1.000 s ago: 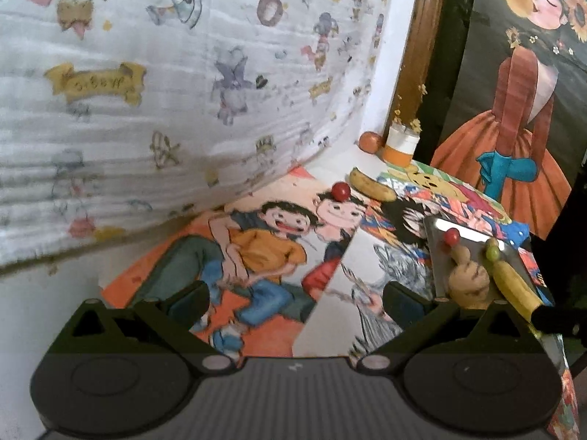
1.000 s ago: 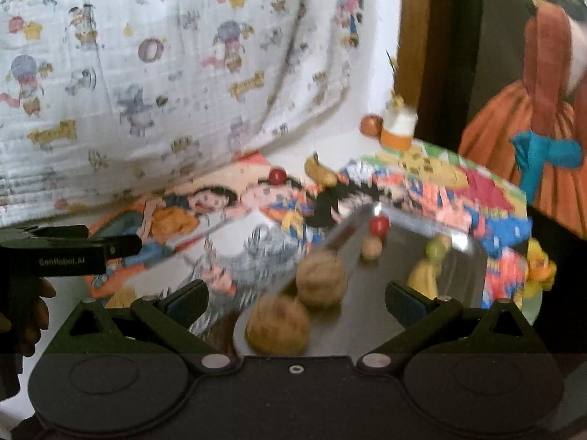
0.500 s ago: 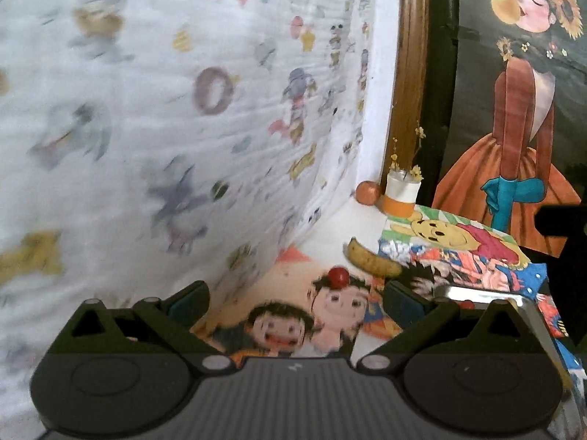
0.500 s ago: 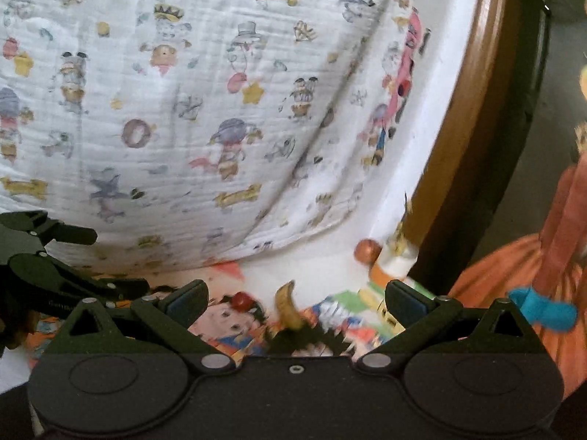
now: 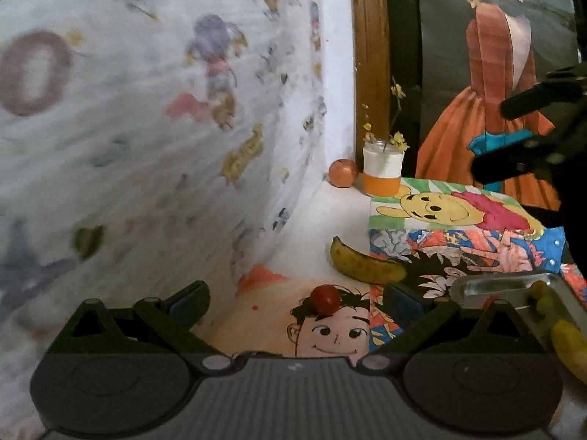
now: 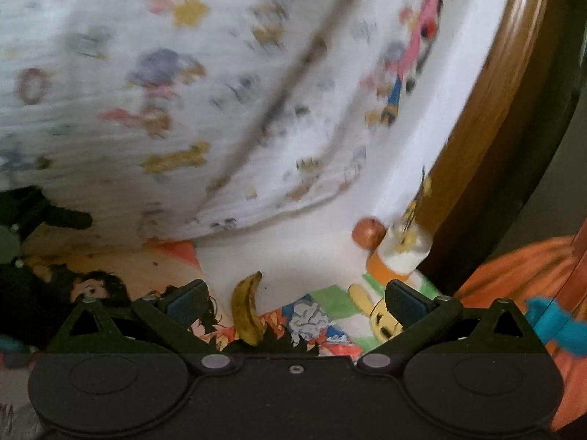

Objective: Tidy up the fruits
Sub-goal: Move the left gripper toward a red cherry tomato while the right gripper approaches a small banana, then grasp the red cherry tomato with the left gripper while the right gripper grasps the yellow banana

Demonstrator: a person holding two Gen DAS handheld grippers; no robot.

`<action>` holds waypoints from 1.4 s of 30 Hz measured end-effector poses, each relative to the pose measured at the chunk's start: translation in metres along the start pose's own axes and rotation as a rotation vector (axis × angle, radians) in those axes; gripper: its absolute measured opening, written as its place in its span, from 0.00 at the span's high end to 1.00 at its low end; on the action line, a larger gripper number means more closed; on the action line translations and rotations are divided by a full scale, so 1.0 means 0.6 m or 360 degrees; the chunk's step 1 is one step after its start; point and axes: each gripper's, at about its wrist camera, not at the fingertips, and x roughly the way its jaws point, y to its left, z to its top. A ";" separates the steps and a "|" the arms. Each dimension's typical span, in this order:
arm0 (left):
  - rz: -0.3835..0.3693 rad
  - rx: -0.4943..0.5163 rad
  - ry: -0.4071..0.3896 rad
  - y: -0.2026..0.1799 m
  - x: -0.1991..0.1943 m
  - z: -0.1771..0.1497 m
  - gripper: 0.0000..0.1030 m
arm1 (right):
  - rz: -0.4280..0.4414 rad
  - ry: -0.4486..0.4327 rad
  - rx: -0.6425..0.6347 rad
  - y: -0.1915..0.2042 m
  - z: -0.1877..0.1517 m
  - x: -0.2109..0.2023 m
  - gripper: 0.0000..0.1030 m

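Metal tray (image 5: pixel 513 282) sitting at right edge, already holding yellow and green fruit (partly cut off). Banana (image 5: pixel 363 264) lying loose on table beside tray; small red fruit (image 5: pixel 325 299) resting nearer. Step, likely: reaching for loose fruit. Left gripper (image 5: pixel 295 299) hanging empty, fingers spread. Right gripper (image 6: pixel 295 299) likewise spread, banana lying between fingers. Next: lowering, closing on banana.

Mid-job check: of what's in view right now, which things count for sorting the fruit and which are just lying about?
For the job:
- banana, loose on the table
- small red fruit, loose
- orange-red fruit beside the jar
- metal tray already holding fruit
- left gripper and right gripper, jaws open, empty

Lying about:
- jar with yellow flowers
- cartoon posters
- printed cloth
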 end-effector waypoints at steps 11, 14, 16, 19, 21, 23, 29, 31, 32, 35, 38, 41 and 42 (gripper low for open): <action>-0.0063 0.0014 0.0065 0.007 0.099 -0.008 0.00 | 0.0209 0.0202 0.0392 -0.015 -0.014 0.172 0.13; -0.0093 0.0012 0.0064 0.008 0.117 -0.010 0.00 | 0.0251 0.0248 0.0468 -0.015 -0.021 0.205 0.20; -0.0123 0.0012 0.0074 0.007 0.127 -0.012 0.01 | 0.0273 0.0276 0.0501 -0.012 -0.026 0.224 0.24; -0.0150 0.0022 0.0087 0.004 0.140 -0.014 0.04 | 0.0314 0.0307 0.0531 -0.006 -0.034 0.248 0.33; -0.0166 0.0025 0.0093 0.002 0.147 -0.016 0.08 | 0.0338 0.0328 0.0540 -0.003 -0.039 0.258 0.40; -0.0176 0.0024 0.0103 0.001 0.154 -0.017 0.12 | 0.0347 0.0345 0.0538 0.000 -0.044 0.267 0.45; -0.0204 0.0005 0.0130 0.000 0.174 -0.017 0.23 | 0.0375 0.0366 0.0545 0.002 -0.055 0.283 0.54; -0.0212 -0.0004 0.0141 0.001 0.179 -0.017 0.27 | 0.0386 0.0374 0.0550 0.002 -0.059 0.287 0.56; -0.0218 -0.0010 0.0148 0.000 0.181 -0.017 0.30 | 0.0387 0.0375 0.0552 0.002 -0.061 0.290 0.57; -0.0250 -0.0033 0.0174 0.000 0.189 -0.018 0.38 | 0.0377 0.0353 0.0515 0.008 -0.062 0.288 0.58; -0.0280 -0.0054 0.0198 0.001 0.194 -0.019 0.44 | 0.0379 0.0349 0.0493 0.012 -0.062 0.288 0.62; -0.0297 -0.0070 0.0216 0.002 0.198 -0.020 0.53 | 0.0375 0.0345 0.0495 0.012 -0.062 0.290 0.62; -0.0300 -0.0073 0.0225 0.002 0.200 -0.021 0.55 | 0.0374 0.0344 0.0496 0.012 -0.063 0.289 0.62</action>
